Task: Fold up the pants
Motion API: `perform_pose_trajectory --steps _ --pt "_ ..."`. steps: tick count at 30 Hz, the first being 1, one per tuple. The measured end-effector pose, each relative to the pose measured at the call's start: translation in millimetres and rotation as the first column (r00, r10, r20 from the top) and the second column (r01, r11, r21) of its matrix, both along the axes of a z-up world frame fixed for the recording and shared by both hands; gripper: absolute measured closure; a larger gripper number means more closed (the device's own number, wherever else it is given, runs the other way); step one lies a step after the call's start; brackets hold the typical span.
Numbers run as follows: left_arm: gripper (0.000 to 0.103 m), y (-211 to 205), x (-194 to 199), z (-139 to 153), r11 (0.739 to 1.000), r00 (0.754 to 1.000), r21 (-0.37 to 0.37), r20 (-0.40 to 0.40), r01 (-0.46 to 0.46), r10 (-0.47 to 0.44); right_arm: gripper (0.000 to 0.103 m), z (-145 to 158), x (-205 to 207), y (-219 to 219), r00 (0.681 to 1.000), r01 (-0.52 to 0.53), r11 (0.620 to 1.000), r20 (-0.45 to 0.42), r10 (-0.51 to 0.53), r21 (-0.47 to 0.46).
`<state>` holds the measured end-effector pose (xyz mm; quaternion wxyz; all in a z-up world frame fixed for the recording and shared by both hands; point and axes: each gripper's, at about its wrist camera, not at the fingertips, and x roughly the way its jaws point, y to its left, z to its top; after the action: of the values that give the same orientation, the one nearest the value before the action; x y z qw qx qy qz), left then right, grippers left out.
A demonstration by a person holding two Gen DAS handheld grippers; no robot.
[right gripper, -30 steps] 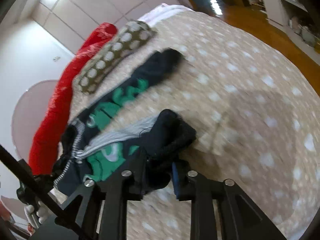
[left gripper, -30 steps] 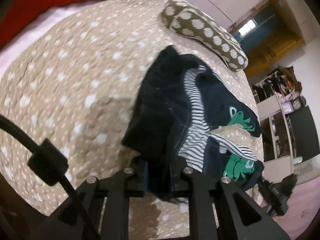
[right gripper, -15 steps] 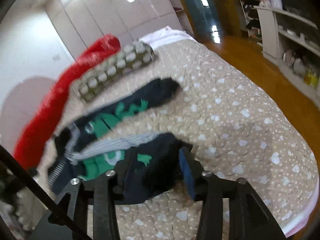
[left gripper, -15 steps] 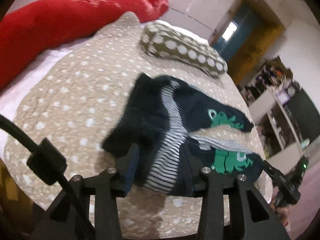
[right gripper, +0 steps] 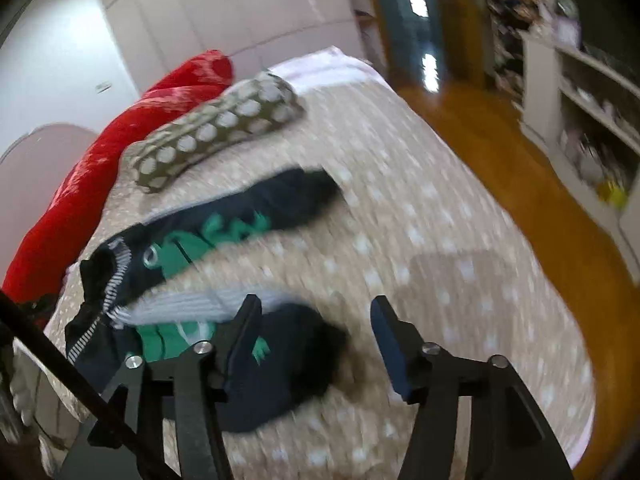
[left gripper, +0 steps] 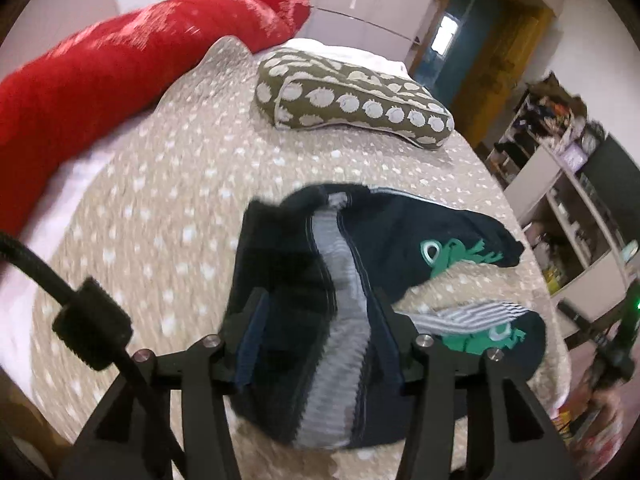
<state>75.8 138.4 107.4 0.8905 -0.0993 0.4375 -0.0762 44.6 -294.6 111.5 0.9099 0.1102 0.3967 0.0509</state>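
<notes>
Small dark navy pants [left gripper: 320,280] with grey striped trim and green frog prints lie on the beige spotted bedspread [left gripper: 160,200], legs spread apart. My left gripper [left gripper: 320,312] is open, its jaws wide over the waistband end, holding nothing. In the right wrist view the pants [right gripper: 224,232] lie left of centre. My right gripper [right gripper: 316,320] is open above the near leg cuff [right gripper: 296,356], which lies loose below the jaws.
An olive pillow with white dots [left gripper: 352,96] and a long red cushion [left gripper: 100,72] lie at the bed's head. The bed's right edge drops to a wooden floor [right gripper: 520,184]. White shelves [right gripper: 580,92] stand beyond.
Both grippers opened and let go of the pants, then pulled up and back. The waistband and near leg cuff now lie on the bed.
</notes>
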Motion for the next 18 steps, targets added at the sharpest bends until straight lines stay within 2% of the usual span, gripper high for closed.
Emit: perform_pose_trajectory --steps 2,5,9,13,18 --pt "0.052 -5.5 18.6 3.8 0.999 0.999 0.022 -0.012 0.038 -0.038 0.032 9.0 26.1 10.0 0.998 -0.056 0.997 0.016 0.057 -0.055" --pt "0.049 -15.6 55.1 3.7 0.993 0.992 0.030 -0.058 0.116 -0.114 0.031 16.8 74.0 21.7 0.990 -0.143 0.987 -0.008 0.143 -0.078" --pt "0.049 -33.7 102.4 -10.9 0.974 0.968 0.060 -0.134 0.220 -0.210 0.031 15.1 131.8 45.0 0.967 -0.252 0.961 -0.068 0.245 -0.117" --pt "0.049 -46.5 139.4 -27.9 0.962 0.955 0.081 -0.166 0.261 -0.245 0.031 -6.6 183.0 71.5 0.931 -0.356 0.916 -0.155 0.331 -0.186" --pt "0.049 -54.0 184.3 -53.4 0.947 0.932 0.092 -0.229 0.308 -0.281 0.031 -39.2 226.5 88.0 0.900 -0.419 0.880 -0.232 0.370 -0.222"
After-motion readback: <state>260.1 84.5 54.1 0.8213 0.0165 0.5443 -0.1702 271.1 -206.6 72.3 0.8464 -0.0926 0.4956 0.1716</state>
